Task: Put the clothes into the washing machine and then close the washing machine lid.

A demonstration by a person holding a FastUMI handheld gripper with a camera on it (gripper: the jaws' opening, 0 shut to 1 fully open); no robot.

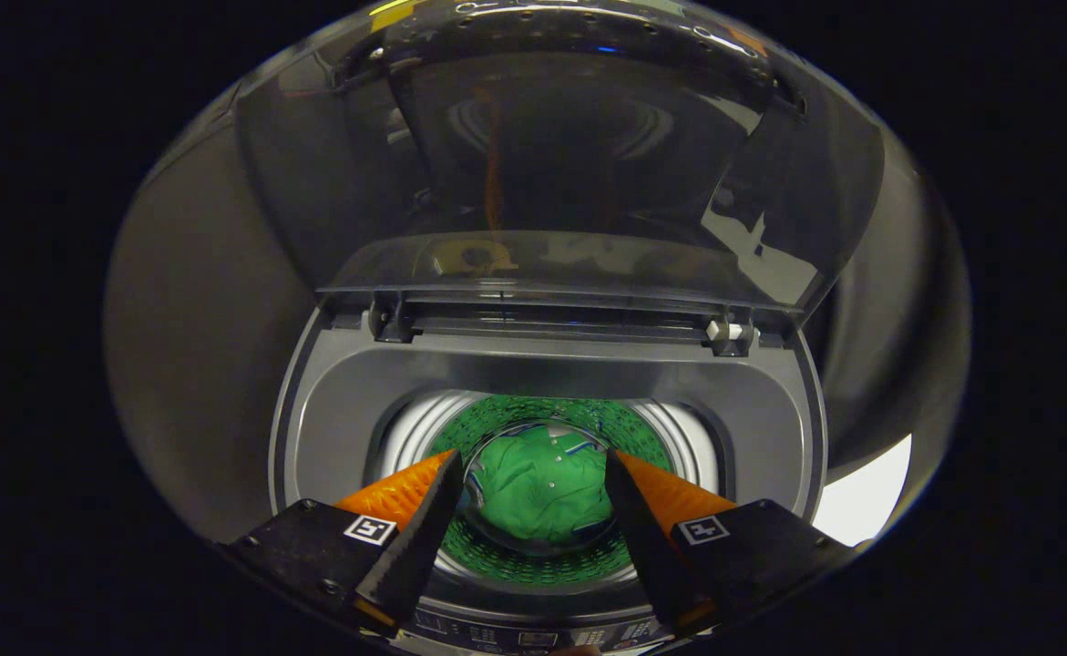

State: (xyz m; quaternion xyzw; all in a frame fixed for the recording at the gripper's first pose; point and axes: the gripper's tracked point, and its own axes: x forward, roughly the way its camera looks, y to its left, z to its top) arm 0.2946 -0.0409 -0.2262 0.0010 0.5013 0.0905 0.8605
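We are looking down into the washing machine (547,364) from above. Our tool (528,478) hangs over the opening with its two fingers (424,519) spread wide apart, and it holds nothing. Between the fingers, and down past them, we can see the green clothes (538,497) lying at the bottom of the round drum (679,433). The clothes look like a green shirt with a little bit of white and blue trim and some small white buttons. They sit in the middle of the drum, well below the fingers, and nothing touches them. The inside wall of the drum is shiny and the green of the clothes shows in it all around. Around the drum is the grey top frame of the machine. On the far side of the opening the see-through lid (569,155) stands up, open, and tips back away from us. It is held on by two hinges (387,319), one on the left and one on the right, at the far edge of the frame. The lid is dark and glossy and has many reflections on it. On the near side, just under the fingers, we see a strip of small buttons, the control panel (533,633).
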